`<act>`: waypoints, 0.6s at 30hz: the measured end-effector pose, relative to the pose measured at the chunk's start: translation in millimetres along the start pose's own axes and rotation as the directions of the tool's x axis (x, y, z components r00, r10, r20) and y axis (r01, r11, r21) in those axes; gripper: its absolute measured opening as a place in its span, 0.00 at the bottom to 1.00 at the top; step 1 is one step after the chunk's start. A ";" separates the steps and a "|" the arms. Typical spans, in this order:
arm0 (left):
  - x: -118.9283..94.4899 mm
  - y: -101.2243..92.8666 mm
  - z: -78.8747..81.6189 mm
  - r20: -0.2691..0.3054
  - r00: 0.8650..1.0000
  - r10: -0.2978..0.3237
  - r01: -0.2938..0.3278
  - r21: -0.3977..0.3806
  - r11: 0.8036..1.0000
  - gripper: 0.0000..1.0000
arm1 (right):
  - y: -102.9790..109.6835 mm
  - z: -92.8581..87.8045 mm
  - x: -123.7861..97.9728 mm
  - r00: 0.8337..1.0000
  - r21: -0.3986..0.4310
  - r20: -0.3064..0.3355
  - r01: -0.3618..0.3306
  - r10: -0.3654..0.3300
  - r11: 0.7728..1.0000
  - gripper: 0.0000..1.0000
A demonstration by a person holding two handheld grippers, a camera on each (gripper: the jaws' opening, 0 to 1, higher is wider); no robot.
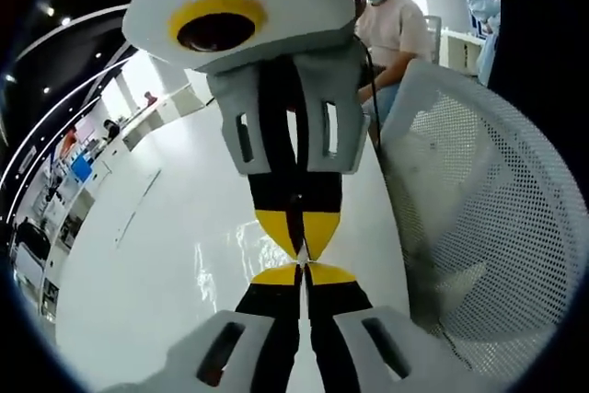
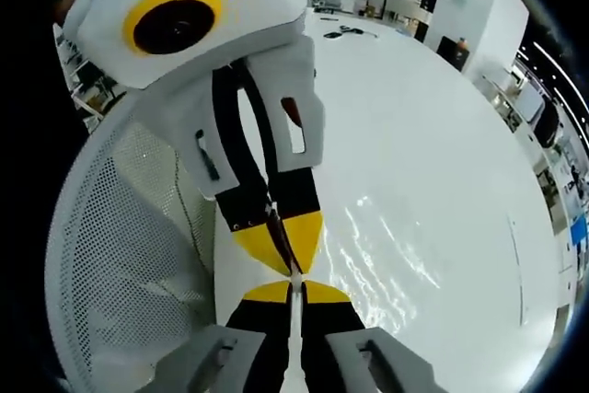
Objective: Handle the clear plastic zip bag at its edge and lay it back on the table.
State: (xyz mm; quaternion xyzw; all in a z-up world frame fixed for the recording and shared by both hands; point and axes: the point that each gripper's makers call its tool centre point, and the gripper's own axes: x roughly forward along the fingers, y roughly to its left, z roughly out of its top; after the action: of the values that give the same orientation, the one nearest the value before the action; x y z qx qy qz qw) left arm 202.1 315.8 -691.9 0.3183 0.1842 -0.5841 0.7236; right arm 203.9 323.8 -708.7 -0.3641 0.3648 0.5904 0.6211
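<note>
Clearly, the two grippers were seen meeting tip to tip over the white table (image 1: 138, 255). In the left gripper view, the left gripper (image 1: 301, 273) rose from the bottom with its yellow-tipped jaws pressed together, and the right gripper (image 1: 296, 232) came down from the top to face it. In the right gripper view the same meeting was shown from the other side: the right gripper (image 2: 294, 290) at the bottom, the left gripper (image 2: 283, 244) above. Both pairs of jaws were closed, and a thin clear edge seemed to be pinched between them, though the film itself was too transparent to be made out at the tips. The clear plastic zip bag (image 2: 386, 246) was told only by its crinkled shine, which spread over the table from the jaw tips; in the left gripper view the same glitter (image 1: 241, 260) was found beside the tips. So the bag was judged to be held at one edge by both grippers, with its body hanging or trailing down toward the table surface. Neither gripper was nearer than the other. A white mesh chair back (image 1: 488, 218) stood close at the table's border, and a seated person (image 1: 391, 34) was noticed further behind.
</note>
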 end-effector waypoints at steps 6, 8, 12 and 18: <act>-0.6 2.0 -1.5 0.008 1.000 0.011 -0.011 -0.009 1.000 0.00 | -0.8 0.7 0.1 1.000 0.022 0.000 -0.002 0.002 1.000 0.00; -0.6 2.6 -1.2 0.013 1.000 0.014 -0.014 -0.029 0.999 0.00 | 0.0 0.4 -0.5 1.000 0.030 -0.001 -0.004 0.004 1.000 0.00; -0.5 2.6 -1.7 0.031 0.999 0.014 -0.012 -0.041 0.999 0.00 | -0.9 -1.8 0.0 1.000 0.047 -0.011 -0.002 0.003 0.999 0.00; 1.0 0.3 -1.9 0.035 0.999 -0.002 0.004 -0.045 0.999 0.00 | -0.9 -5.9 1.4 1.000 0.053 -0.029 -0.007 0.008 0.999 0.00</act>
State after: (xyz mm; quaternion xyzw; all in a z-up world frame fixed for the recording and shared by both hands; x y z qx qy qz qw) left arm 202.8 316.4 -693.8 0.2915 0.1850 -0.5864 0.7328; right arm 204.7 319.2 -712.6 -0.3547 0.3907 0.5775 0.6229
